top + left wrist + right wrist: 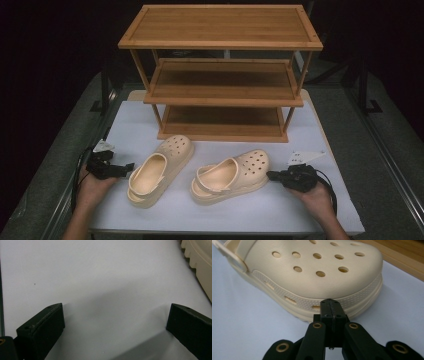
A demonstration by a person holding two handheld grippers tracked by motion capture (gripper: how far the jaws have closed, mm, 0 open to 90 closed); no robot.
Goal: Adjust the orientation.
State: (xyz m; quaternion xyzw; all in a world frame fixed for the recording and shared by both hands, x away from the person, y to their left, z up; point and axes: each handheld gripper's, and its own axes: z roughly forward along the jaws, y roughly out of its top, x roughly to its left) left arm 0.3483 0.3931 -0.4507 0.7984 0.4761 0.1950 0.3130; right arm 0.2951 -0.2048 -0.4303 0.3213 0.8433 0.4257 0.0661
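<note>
Frame edge crops the left clog [200, 262].

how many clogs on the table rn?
2. Left clog lies beside the left gripper, toe toward the wooden rack. Right clog lies by the right gripper. Rack shelves look bare; none seem hidden.

1. No text, label, brand mark, number or sign can be read in any view.
2. The two cream clogs [160, 169] [231, 176] show holes and ribbed soles, no legible lettering.
3. The wooden shelf rack [220, 75] and the white tabletop [150, 130] carry no markings.
</note>
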